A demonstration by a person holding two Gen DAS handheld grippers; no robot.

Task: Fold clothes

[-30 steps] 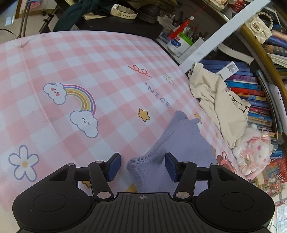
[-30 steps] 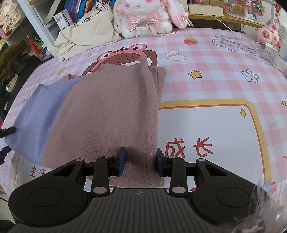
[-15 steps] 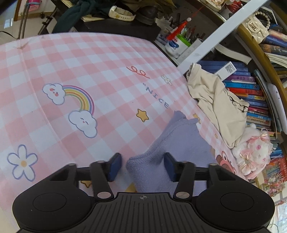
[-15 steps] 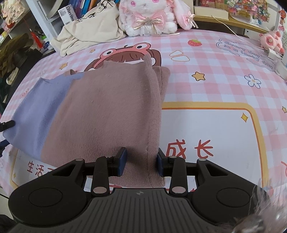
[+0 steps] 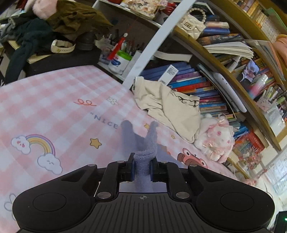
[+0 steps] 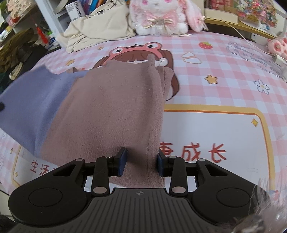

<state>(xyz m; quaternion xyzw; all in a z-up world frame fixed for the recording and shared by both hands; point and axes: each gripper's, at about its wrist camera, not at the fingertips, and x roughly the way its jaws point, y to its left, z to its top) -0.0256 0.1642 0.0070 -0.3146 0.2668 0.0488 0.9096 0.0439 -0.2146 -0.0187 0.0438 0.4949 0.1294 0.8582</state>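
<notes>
left gripper (image 5: 142,169) is pinching a bunched-up edge of the purple garment (image 5: 145,152), jaws pressed tight on the fabric, which is rising between the fingers and trailing forward over the pink checked tablecloth (image 5: 53,100). ahead and to the right of this gripper a cream garment (image 5: 166,105) is lying crumpled against a row of books (image 5: 193,84), with a white-pink plush bunny (image 5: 215,138) just right of it. right gripper (image 6: 141,162) is sitting with jaws spread, straddling the near edge of the brown garment (image 6: 111,111); whether the pads are touching the cloth, cannot tell. brown garment is lying flat straight ahead of this gripper, overlapping the purple one, which is showing to the front-left (image 6: 32,100) and looking blurred there. brown garment's right side is showing a folded double edge. far ahead, the cream garment (image 6: 100,30) and plush bunny (image 6: 161,16) are sitting at the table's back edge. tablecloth (image 6: 224,89) is bare to the right of the gripper.
</notes>
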